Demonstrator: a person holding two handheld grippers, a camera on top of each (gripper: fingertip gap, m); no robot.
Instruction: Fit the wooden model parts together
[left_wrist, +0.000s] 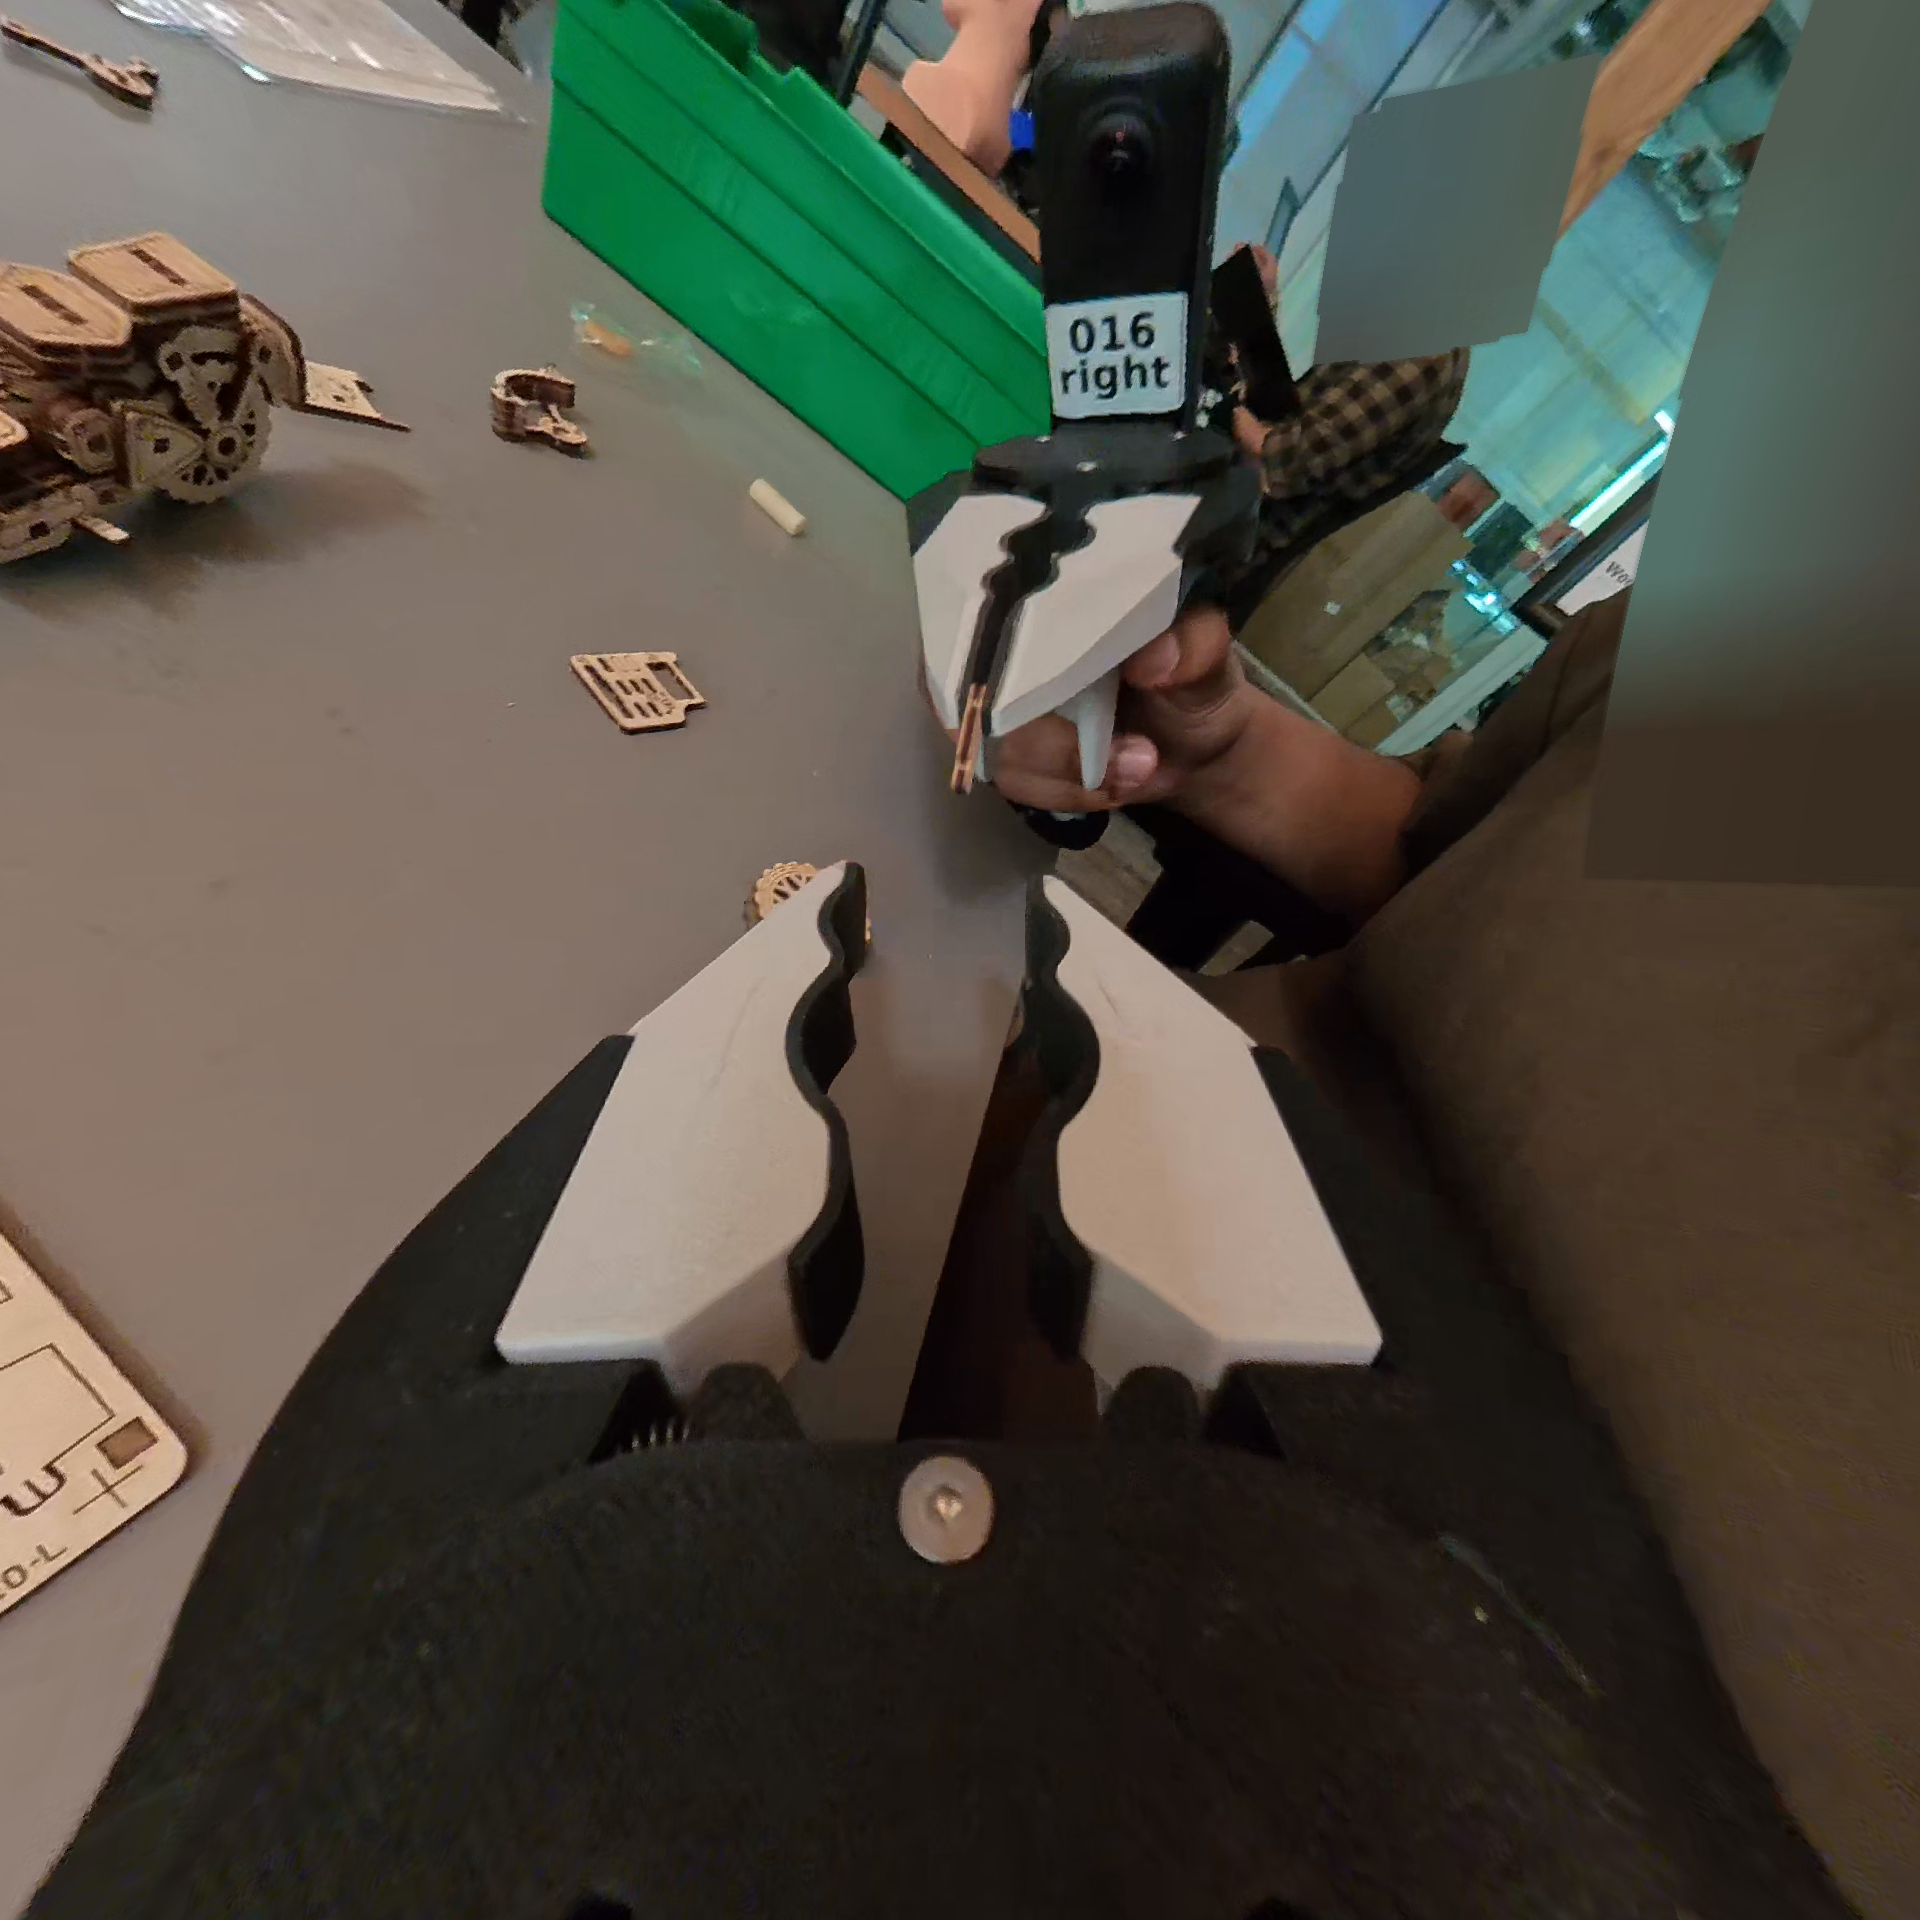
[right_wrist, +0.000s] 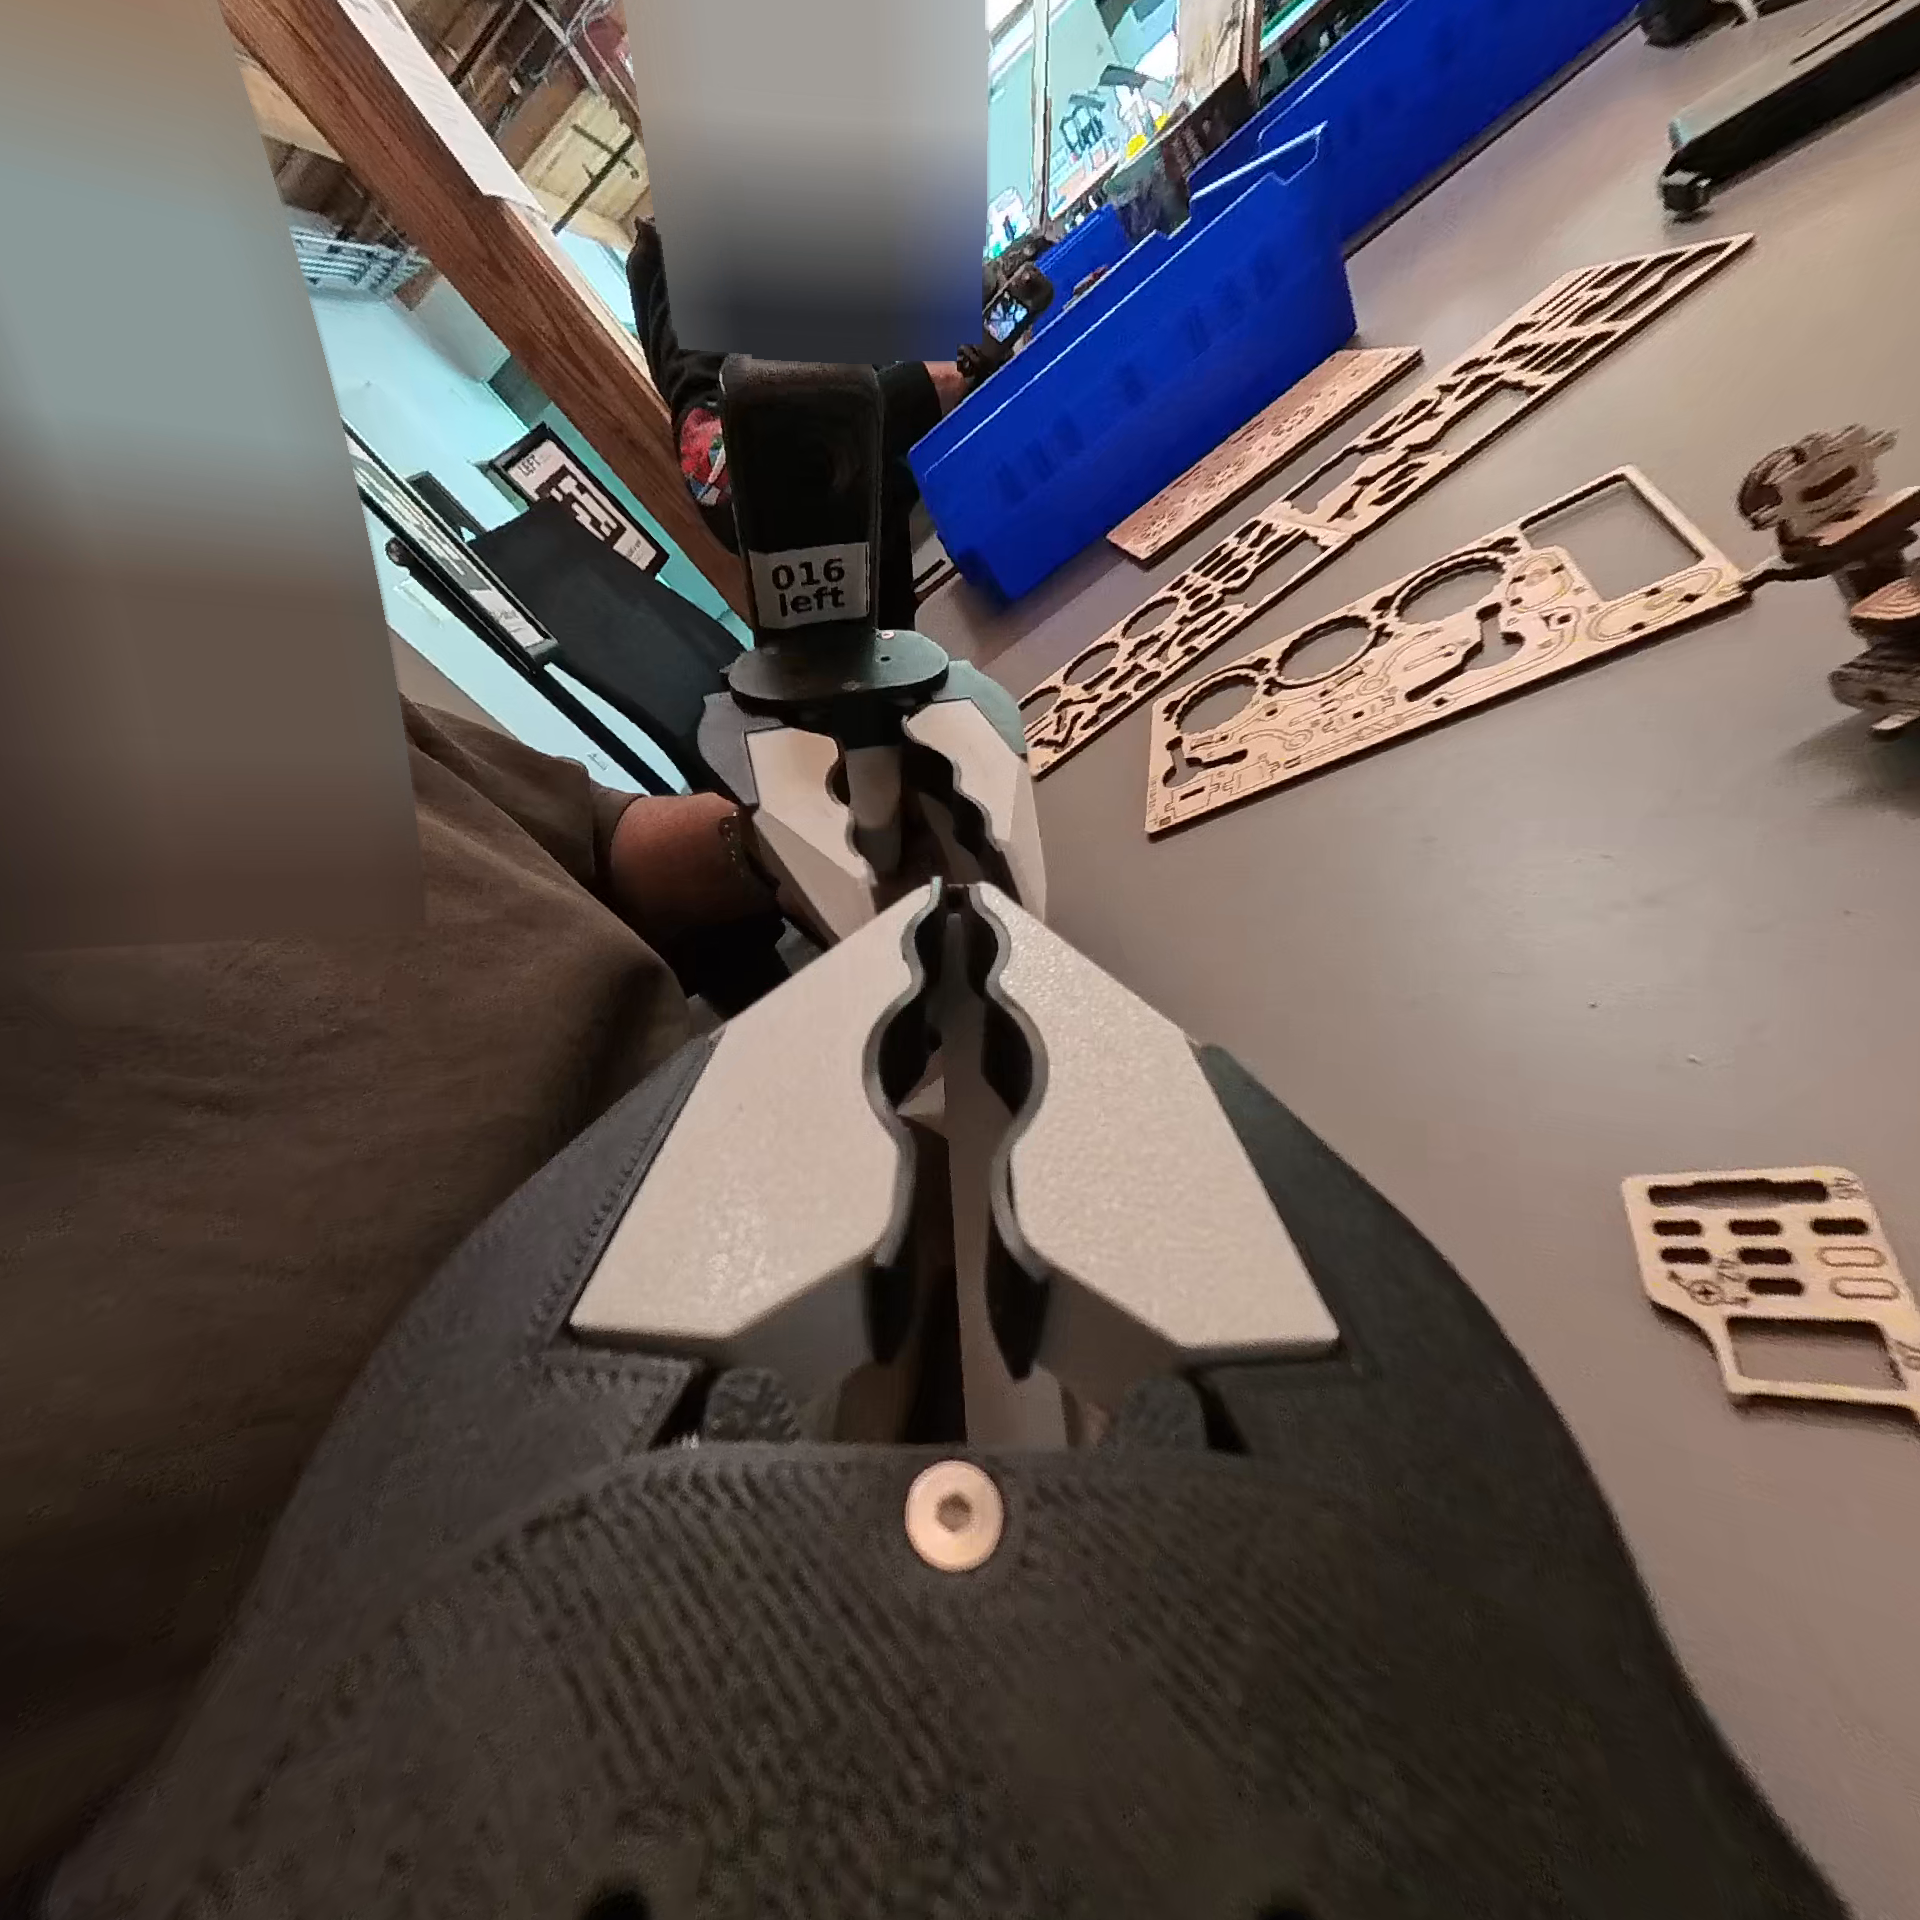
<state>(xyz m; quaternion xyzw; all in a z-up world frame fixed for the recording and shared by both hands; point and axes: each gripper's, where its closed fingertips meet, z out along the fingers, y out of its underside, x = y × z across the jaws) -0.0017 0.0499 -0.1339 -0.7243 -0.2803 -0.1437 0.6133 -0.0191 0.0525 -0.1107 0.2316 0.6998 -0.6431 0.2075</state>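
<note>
Two grippers face each other over the near edge of the grey bench (left_wrist: 312, 831), and the coming move turns on how they line up. The right gripper (left_wrist: 971, 743), in the upper centre of the left wrist view, is closed on a thin flat wooden piece (left_wrist: 968, 740). That piece shows edge-on, its layered edge poking out below the fingertips, its long axis running along the fingers and pointing down toward the left gripper (left_wrist: 940, 904). In the right wrist view the same gripper (right_wrist: 954, 899) shows its fingers pressed nearly together at the tips, though the piece itself is hard to pick out there.

The left gripper stands open with a clear gap between its fingers and nothing held, as far as both views show. A small round toothed wooden part (left_wrist: 777, 891) lies on the bench just beside its left fingertip, half hidden behind it. So that part is far nearer the left gripper than the right.

My reading is that the left gripper would take the toothed part, then meet the held piece tip to tip. The partly built model (left_wrist: 125, 384) sits well apart, at the left of the frame, with a flat slotted piece (left_wrist: 636, 689) between.
</note>
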